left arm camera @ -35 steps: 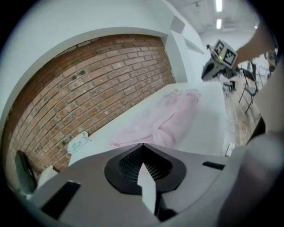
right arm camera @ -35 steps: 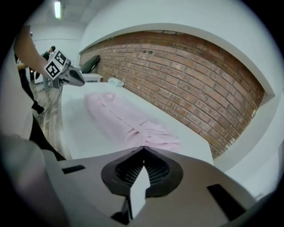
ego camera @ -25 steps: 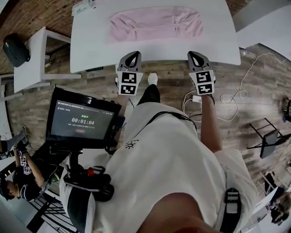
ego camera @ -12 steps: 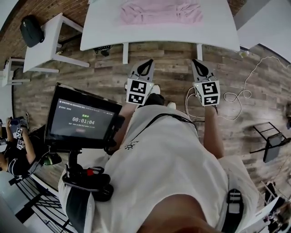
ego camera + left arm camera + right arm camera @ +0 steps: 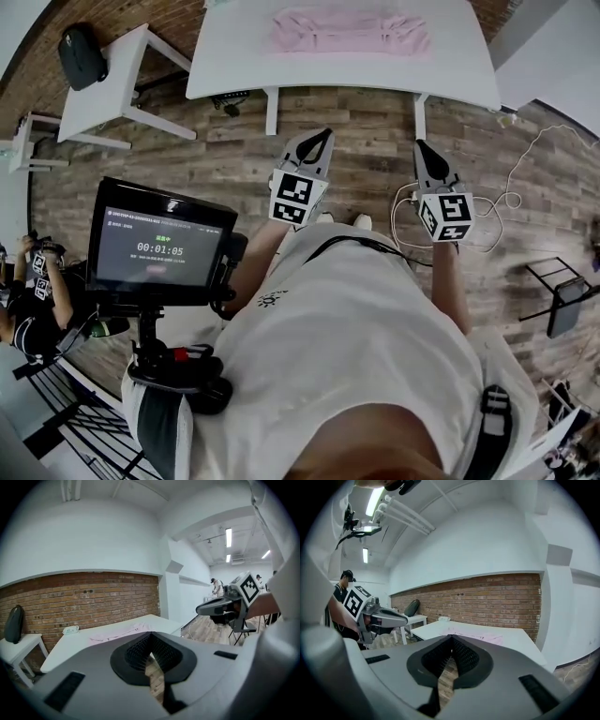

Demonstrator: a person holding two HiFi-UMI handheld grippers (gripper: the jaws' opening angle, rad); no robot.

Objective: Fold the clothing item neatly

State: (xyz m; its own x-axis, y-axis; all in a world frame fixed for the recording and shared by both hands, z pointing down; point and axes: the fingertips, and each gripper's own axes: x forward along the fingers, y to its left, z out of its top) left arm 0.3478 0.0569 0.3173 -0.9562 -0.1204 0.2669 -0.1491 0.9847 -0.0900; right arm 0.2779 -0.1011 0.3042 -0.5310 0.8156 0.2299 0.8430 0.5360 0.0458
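Note:
A pink garment point(image 5: 349, 30) lies folded into a flat rectangle on the white table point(image 5: 234, 66) at the top of the head view. It also shows as a pale pink strip in the left gripper view point(image 5: 117, 632) and the right gripper view point(image 5: 480, 637). My left gripper point(image 5: 319, 141) and right gripper point(image 5: 424, 150) hang over the wooden floor, well short of the table. Both are shut with nothing between their jaws. Each gripper points toward the table, roughly level.
A smaller white side table point(image 5: 103, 84) with a black bag point(image 5: 79, 54) stands left of the main table. A monitor on a stand point(image 5: 159, 246) is at my left. Cables point(image 5: 497, 202) lie on the floor at right. A black chair frame point(image 5: 553, 300) stands far right.
I have backed away from the table: both grippers left its front edge and now hang over the floor, a little higher. The garment stays where it lay.

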